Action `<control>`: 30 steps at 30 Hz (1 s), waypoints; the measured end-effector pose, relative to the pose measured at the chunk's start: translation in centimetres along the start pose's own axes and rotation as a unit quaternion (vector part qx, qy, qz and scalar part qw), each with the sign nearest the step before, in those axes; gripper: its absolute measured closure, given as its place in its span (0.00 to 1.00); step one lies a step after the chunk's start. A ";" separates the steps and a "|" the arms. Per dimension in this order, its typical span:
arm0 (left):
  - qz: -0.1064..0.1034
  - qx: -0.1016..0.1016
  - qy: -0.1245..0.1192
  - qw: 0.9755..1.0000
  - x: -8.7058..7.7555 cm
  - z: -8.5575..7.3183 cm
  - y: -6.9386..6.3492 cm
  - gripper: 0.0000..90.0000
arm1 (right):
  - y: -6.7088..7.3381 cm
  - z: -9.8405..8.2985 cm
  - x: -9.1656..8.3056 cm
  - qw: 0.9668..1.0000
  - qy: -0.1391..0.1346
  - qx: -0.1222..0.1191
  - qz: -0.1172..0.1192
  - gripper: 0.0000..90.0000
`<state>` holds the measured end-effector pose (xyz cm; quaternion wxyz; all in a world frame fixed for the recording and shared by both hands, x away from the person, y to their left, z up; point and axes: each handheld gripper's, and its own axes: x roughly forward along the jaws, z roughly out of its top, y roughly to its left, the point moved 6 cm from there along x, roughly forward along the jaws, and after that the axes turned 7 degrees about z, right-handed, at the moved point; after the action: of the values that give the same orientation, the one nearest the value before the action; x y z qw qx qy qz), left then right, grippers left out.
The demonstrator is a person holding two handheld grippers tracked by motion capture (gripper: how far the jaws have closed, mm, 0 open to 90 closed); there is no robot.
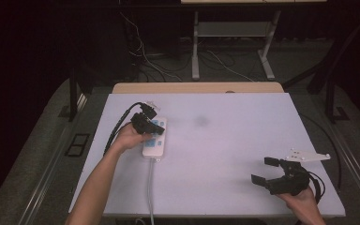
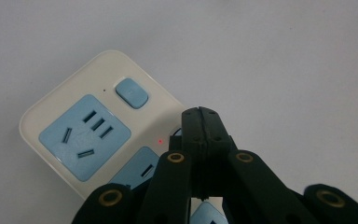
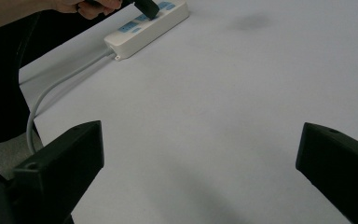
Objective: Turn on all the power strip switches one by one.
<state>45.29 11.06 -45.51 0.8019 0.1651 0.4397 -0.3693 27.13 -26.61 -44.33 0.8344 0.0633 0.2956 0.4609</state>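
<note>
A white power strip (image 1: 155,138) with blue sockets lies on the left part of the table, its grey cord (image 1: 150,187) running off the near edge. My left gripper (image 1: 151,125) is shut, its joined tips (image 2: 200,114) pressed down over a button on the strip (image 2: 74,135); a small red light (image 2: 160,140) glows beside them. A second blue button (image 2: 131,92) lies ahead of the tips. My right gripper (image 1: 266,170) rests open at the near right of the table with nothing between its jaws. In the right gripper view the strip (image 3: 144,29) lies far off.
The white tabletop (image 1: 225,140) is bordered by a wooden strip at the back. Dark floor, cables and table legs lie beyond. A faint grey smudge (image 1: 200,122) marks the table's middle.
</note>
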 end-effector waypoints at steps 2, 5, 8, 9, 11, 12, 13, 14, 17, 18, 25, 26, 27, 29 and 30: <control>0.000 -0.001 0.000 1.000 0.0 0.0 0.0 1.00 | 0.0 0.0 0.0 1.000 0.001 -0.001 0.000 0.01; 0.003 -0.001 0.001 1.000 0.1 0.0 -0.1 1.00 | 0.0 0.0 0.1 1.000 0.002 -0.001 0.001 0.01; 0.001 -0.007 -0.001 1.000 0.1 -0.1 0.0 1.00 | 0.0 0.0 0.0 1.000 0.001 -0.002 0.001 0.01; -0.001 -0.013 -0.005 1.000 0.1 -0.2 0.0 1.00 | 0.0 0.0 0.0 1.000 0.001 -0.001 0.001 0.01; -0.001 -0.017 -0.010 1.000 0.1 -0.3 0.1 1.00 | 0.0 0.0 0.0 1.000 0.000 -0.002 0.001 0.01; -0.002 -0.020 -0.012 1.000 0.1 -0.3 0.1 1.00 | 0.1 0.0 0.0 1.000 0.001 -0.002 0.002 0.01; -0.005 -0.019 -0.010 1.000 0.2 -0.4 0.0 1.00 | 0.1 0.0 0.0 1.000 0.001 -0.002 0.002 0.01; -0.008 -0.021 -0.011 1.000 0.2 -0.4 0.0 1.00 | 0.0 0.0 0.0 1.000 0.001 -0.002 0.002 0.01; 0.000 -0.016 -0.011 1.000 0.2 -0.4 -0.2 1.00 | 0.0 0.0 0.1 1.000 0.002 -0.003 0.002 0.01; 0.000 -0.016 -0.011 1.000 0.2 -0.4 -0.2 1.00 | 0.0 0.0 0.1 1.000 0.002 -0.003 0.002 0.01; 0.009 -0.010 -0.010 1.000 0.1 -0.3 -0.3 1.00 | 0.0 0.0 -0.1 1.000 -0.001 0.000 0.000 0.01; 0.009 -0.013 -0.010 1.000 0.1 -0.3 -0.3 1.00 | 0.0 0.0 -0.1 1.000 -0.001 0.000 0.000 0.01; 0.009 -0.011 -0.008 1.000 0.1 -0.3 -0.3 1.00 | 0.0 0.0 -0.1 1.000 -0.001 0.000 0.000 0.01; 0.014 -0.007 -0.008 1.000 0.1 -0.3 -0.4 1.00 | 0.0 0.0 -0.1 1.000 -0.001 0.000 0.000 0.01; 0.014 -0.006 -0.008 1.000 0.1 -0.3 -0.4 1.00 | 0.0 0.1 -0.1 1.000 -0.002 -0.001 0.000 0.01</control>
<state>44.87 10.91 -45.75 0.8113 0.1632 0.4332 -0.3569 27.13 -26.69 -44.24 0.8349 0.0634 0.2940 0.4609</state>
